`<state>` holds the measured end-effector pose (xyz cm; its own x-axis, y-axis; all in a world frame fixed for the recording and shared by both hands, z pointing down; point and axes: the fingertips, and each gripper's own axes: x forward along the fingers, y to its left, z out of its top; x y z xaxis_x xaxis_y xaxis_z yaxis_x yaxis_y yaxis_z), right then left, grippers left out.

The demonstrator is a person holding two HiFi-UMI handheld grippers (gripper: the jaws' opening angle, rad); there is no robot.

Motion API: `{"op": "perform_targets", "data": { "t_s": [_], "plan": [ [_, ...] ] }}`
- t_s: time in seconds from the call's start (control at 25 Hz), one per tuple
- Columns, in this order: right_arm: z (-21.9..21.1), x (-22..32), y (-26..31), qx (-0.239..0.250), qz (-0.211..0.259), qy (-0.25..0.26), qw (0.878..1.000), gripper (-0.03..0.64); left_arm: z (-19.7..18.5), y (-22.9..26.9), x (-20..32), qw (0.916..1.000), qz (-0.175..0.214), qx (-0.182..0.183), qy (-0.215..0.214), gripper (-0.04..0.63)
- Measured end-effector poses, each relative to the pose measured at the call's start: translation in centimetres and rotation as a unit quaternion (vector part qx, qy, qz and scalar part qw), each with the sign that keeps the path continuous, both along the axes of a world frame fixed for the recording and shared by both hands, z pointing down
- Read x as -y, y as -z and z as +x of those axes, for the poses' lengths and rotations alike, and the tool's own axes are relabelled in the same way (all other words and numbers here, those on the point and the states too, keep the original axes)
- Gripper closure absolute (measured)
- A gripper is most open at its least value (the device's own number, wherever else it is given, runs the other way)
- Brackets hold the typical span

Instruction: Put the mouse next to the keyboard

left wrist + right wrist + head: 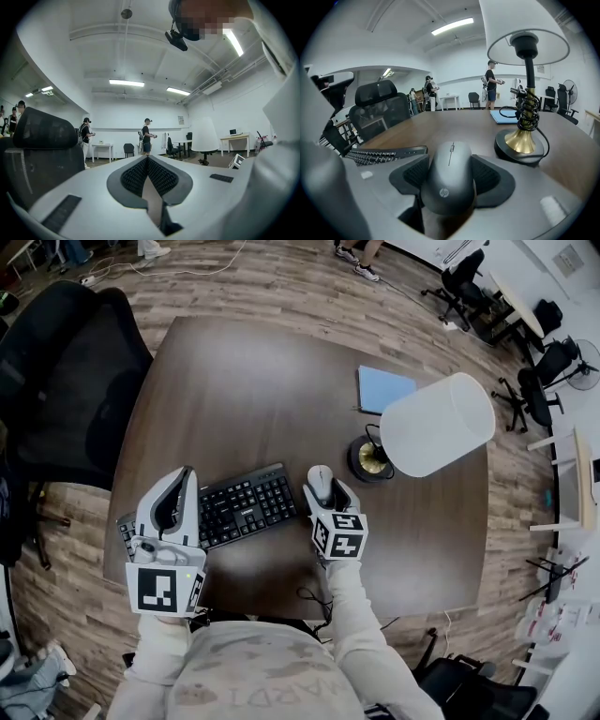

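A grey mouse point(321, 483) point(451, 180) sits between the pads of my right gripper point(323, 491) point(450, 161), which is shut on it. The mouse is low over the brown table point(244, 399), just off the right end of the black keyboard point(246, 505) point(384, 153). Whether it touches the tabletop I cannot tell. My left gripper point(183, 479) point(147, 158) is held up above the keyboard's left end, tilted towards the room. Its ribbed pads meet, with nothing between them.
A lamp with a white shade point(437, 424) and a brass base point(370, 458) point(519, 140), cord wound round its stem, stands close to the right of the mouse. A blue notebook point(384, 388) lies behind it. A black office chair point(66, 381) stands at the table's left side.
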<state>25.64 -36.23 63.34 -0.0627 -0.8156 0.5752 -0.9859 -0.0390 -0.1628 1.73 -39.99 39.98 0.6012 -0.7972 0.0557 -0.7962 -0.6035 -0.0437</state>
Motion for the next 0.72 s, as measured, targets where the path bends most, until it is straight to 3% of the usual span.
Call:
{"op": "perform_targets", "data": {
  "t_s": [0.72],
  "plan": [
    [0.4, 0.3, -4.0, 0.001, -0.063, -0.016, 0.998, 0.316, -0.7, -1.3, 1.2, 0.9999, -0.011, 0.006, 0.005, 0.589]
  ]
}}
